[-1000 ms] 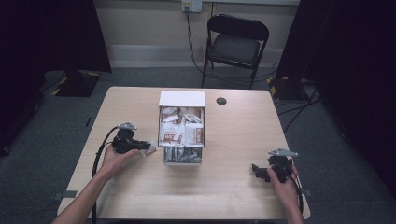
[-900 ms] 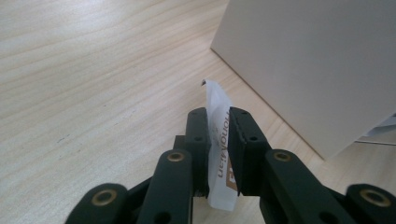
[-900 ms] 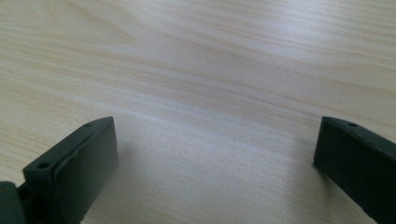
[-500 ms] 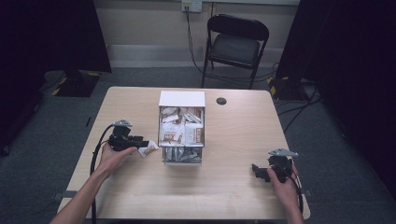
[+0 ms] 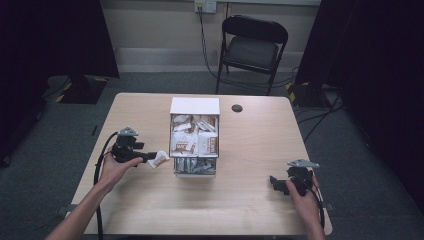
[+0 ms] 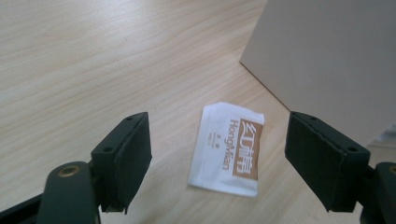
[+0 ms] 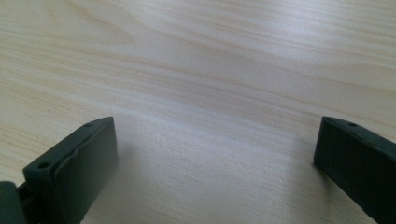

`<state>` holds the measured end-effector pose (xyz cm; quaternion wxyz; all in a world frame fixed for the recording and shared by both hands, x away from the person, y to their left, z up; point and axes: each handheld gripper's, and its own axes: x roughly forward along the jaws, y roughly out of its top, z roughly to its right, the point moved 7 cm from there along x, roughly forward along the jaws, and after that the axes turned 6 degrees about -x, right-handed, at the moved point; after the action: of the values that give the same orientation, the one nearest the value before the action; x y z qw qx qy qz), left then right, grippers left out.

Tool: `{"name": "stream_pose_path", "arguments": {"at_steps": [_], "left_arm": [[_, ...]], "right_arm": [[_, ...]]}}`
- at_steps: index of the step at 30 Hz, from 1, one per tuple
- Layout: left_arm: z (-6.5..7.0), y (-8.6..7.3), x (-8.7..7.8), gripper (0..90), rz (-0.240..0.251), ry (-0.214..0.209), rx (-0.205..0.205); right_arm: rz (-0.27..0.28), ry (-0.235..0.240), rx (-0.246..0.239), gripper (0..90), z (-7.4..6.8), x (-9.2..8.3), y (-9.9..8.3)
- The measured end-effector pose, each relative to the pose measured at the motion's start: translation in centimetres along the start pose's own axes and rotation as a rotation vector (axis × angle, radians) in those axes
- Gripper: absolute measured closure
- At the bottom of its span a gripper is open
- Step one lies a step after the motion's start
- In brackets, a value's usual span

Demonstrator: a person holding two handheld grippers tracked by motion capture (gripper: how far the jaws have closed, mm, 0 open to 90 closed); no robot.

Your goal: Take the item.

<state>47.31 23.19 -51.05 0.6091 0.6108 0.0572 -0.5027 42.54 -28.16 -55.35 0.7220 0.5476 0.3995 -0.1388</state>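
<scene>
left gripper (image 6: 217, 163): jaws just opened, sachet (image 6: 229, 148) lying loose between them
box (image 6: 327, 60): at 1 o'clock, top cut off
right gripper (image 7: 215, 163): jaws wide apart over bare table (image 7: 210, 70)

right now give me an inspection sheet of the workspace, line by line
surface: light wood table, bare around both hands
job's things: white and brown sachet lies flat on the table beside the white box, which holds more sachets
clutter: small dark round thing on the table behind the box
grippers: left gripper open, its jaws have just been opening, sachet between them, untouched; right gripper open over bare table
cables: black cable loops from the left gripper; more cables on the floor at the right
surroundings: black folding chair behind the table, wall socket, dark curtains both sides
</scene>
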Motion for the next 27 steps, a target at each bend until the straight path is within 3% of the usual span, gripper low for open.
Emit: {"name": "stream_pose_path", "arguments": {"at_steps": [5,12,15,18,19,21,23,27], "left_arm": [[0.0,-0.6,-1.4,24.3,0.010,0.008,-0.015],[-1.2,-3.6,-3.2,21.6,-0.025,0.042,-0.026],[-2.7,-4.9,-3.3,21.2,-0.050,0.096,-0.081],[-4.1,-5.9,-3.1,24.2,-0.059,0.161,-0.091],[-4.6,-6.5,-2.8,24.4,-0.094,0.180,-0.095],[-5.1,-6.8,-2.6,23.7,-0.072,0.233,-0.079],[-5.1,-6.8,-2.4,23.6,-0.061,0.259,-0.063],[-5.2,-7.2,-2.1,15.1,0.011,0.259,-0.061]], "right_arm": [[0.000,0.000,0.000,0.0,0.0,0.0,0.0],[0.001,0.000,-0.001,0.0,0.0,0.0,0.0],[0.000,-0.001,0.001,0.0,0.0,0.0,0.0],[0.001,-0.002,0.000,0.0,0.0,0.0,0.0],[0.001,-0.002,0.000,0.0,0.0,0.0,0.0],[0.001,-0.002,0.000,0.0,0.0,0.0,0.0],[0.001,-0.002,0.000,0.0,0.0,0.0,0.0],[0.001,-0.002,0.000,0.0,0.0,0.0,0.0]]}}
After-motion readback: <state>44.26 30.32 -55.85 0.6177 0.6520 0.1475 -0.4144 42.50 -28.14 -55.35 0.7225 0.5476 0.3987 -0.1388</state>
